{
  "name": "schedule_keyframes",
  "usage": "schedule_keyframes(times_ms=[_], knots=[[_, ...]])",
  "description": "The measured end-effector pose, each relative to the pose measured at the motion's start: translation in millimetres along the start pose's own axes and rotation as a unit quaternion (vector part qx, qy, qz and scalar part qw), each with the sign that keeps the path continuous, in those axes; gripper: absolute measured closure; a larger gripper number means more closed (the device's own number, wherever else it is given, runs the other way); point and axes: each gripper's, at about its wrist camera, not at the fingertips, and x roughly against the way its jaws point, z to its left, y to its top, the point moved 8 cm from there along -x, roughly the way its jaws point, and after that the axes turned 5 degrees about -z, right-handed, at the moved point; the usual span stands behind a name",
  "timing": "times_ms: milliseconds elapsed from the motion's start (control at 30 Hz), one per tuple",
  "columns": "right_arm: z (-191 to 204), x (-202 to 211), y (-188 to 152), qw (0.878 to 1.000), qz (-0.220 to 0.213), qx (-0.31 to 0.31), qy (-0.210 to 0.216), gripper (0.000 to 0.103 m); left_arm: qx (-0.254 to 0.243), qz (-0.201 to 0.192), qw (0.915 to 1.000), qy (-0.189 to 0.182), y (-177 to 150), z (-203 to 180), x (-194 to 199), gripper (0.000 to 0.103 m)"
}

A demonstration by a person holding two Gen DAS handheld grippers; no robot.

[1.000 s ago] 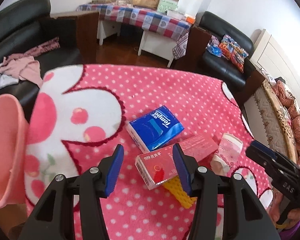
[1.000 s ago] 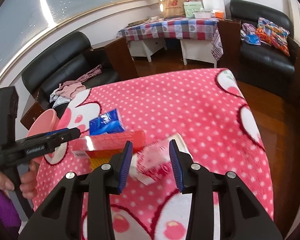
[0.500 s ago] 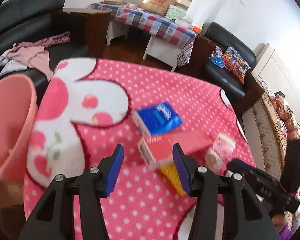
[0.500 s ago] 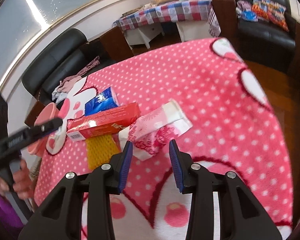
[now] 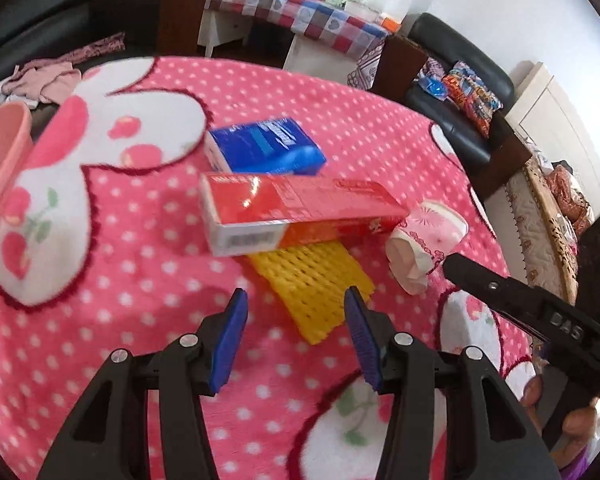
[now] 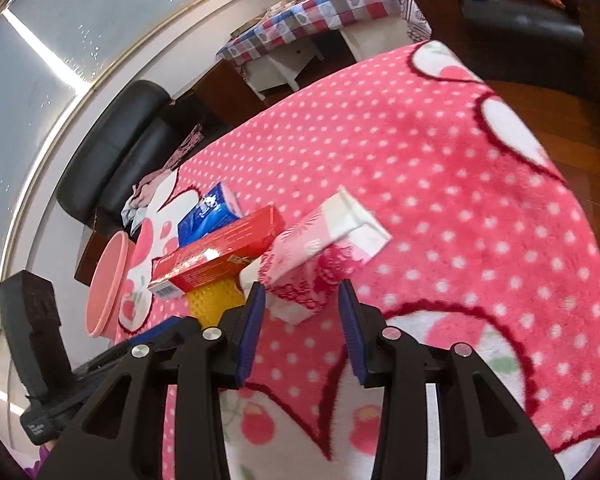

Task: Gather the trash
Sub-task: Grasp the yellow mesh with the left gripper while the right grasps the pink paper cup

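**Both tools open above four pieces of trash**

The left tool hovers low over the pink polka-dot blanket covering the worktop, its blue-padded jaws spread apart and holding nothing, aimed at the near end of the yellow foam net. The right tool is likewise spread and empty, tilted down, with the crushed pink paper cup just ahead of its jaw tips; whether a pad touches the cup cannot be told.

Four items lie clustered mid-blanket. Nearest the left tool is one yellow foam net, partly tucked under one red carton that lies across it. One crushed paper cup sits at the carton's right end, touching it or nearly so. Just behind the carton lies one blue tissue pack.

One pink bin stands at the worktop's left edge, beside the blanket.
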Motion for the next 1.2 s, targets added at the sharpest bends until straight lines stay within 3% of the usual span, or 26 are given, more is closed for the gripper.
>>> schedule_keyframes(times_ms=[100,167,233,300,600,933,1200], knots=[[-3,4,1,1.0,-0.006,0.005,-0.003,0.064,0.007,-0.001,0.9999,0.014,-2,-3,-9,0.057],[-4,5,1,1.0,-0.008,0.008,-0.004,0.064,0.004,-0.013,0.9994,0.032,-1,-4,-10,0.067],[-6,7,1,1.0,-0.009,0.009,-0.005,0.065,-0.001,-0.016,0.9992,0.038,-1,-3,-10,0.087],[-8,8,2,1.0,-0.011,0.007,-0.004,0.065,-0.006,-0.016,0.9993,0.033,-1,-3,-7,0.095],[-20,11,9,1.0,-0.017,-0.015,-0.001,0.064,-0.036,-0.025,0.9989,0.018,-11,10,36,0.095],[-24,9,37,0.997,-0.021,-0.068,0.027,0.065,-0.035,-0.087,0.9954,0.022,-10,28,90,0.095],[-32,-17,41,0.993,0.026,-0.109,0.028,0.065,-0.024,-0.1,0.9944,0.024,-6,35,99,0.095]])
